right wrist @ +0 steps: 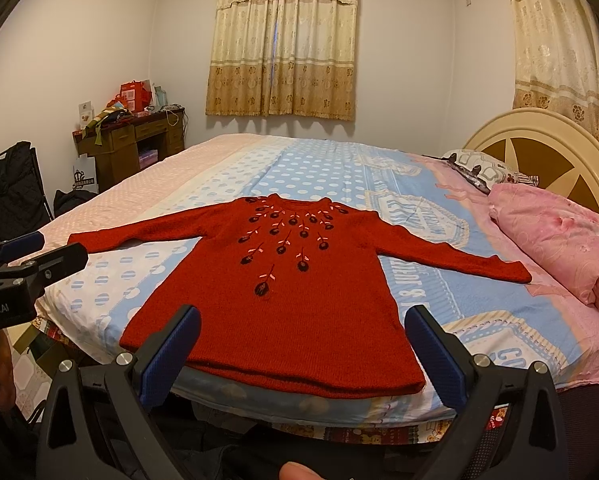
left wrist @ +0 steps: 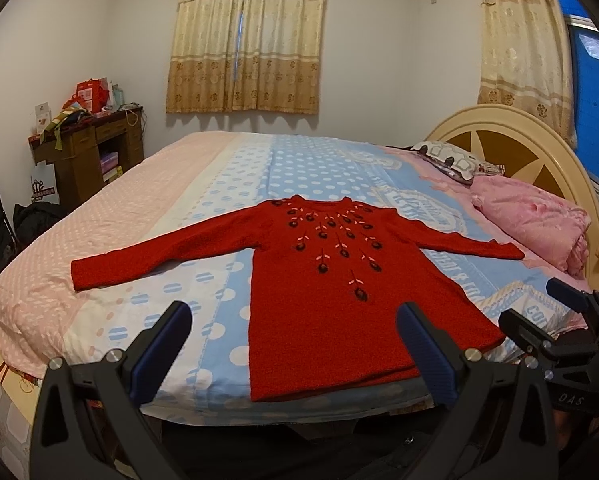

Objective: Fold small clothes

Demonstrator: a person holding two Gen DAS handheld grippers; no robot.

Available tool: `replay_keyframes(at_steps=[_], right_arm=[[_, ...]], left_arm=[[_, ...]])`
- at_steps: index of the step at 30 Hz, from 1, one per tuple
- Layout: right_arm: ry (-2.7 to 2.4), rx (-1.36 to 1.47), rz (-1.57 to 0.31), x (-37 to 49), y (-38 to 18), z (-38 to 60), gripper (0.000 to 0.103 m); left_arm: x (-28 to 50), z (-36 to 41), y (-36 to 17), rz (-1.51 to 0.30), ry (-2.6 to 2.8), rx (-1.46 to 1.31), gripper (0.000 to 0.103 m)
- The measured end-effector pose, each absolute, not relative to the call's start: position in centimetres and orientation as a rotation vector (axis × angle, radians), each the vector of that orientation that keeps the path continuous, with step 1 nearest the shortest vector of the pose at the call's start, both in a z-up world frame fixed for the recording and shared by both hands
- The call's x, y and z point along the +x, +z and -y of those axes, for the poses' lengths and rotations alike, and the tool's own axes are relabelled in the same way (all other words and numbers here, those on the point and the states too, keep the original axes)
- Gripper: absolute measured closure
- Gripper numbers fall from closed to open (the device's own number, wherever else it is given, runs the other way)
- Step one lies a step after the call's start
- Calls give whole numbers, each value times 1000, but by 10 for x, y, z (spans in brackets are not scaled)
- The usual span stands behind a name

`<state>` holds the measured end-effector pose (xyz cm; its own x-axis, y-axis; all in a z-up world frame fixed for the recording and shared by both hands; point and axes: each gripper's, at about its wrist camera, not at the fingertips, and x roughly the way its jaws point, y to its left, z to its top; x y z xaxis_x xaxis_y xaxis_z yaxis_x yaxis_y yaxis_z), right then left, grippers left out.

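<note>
While it lies flat and unfolded, front up, one red sweater (left wrist: 319,280) sits on the bed (left wrist: 171,208) near the front edge, both sleeves spread wide, neck pointing to the far wall. Dark flower embroidery with pink leaves fans down from the collar. Hem runs along the near mattress edge, just beyond both tools.

Left tool (left wrist: 295,352) spread wide, holding nothing, hovering at the hem's left part; one blue pad sits over bare sheet, the other over the sweater. Right tool (right wrist: 303,354) also spread wide and empty, hem between its pads.

Left wrist view shows the right tool from the side at the frame's right edge; right wrist view shows the left tool at its left edge. Only the right view shows a fingertip (right wrist: 295,472), cut off at the bottom, and a black folding chair (right wrist: 13,184), clearer here; the left view crops it.

Two curtains (left wrist: 247,36), the right one cut by the frame. One folded pink quilt (left wrist: 535,220), one patterned pillow (left wrist: 451,160) partly hidden behind it, one round headboard (left wrist: 511,140). One brown desk (left wrist: 87,148) with clutter too small to make out.
</note>
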<state>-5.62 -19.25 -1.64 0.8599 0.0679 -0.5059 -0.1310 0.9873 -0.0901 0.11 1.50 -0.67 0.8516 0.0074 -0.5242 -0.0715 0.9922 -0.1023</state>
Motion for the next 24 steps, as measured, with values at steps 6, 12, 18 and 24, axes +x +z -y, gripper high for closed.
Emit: replay_keyframes(at_steps=[6,12,18,24], right_arm=[[107,-122,-532,-56,-18,192,1],[109,-123,-535,-56,-18,192,1],[105,-119,-542,-55,-18,190,1],[104,-117,-545,-55,-18,190,1]], left_arm=[[1,-16,-7,-551,42,-119,0],[2,-17,-7,-552,43,-120,0],[4,-20,-12,-565,40,-125,0],[5,-19,-13,-579,36,-129,0]])
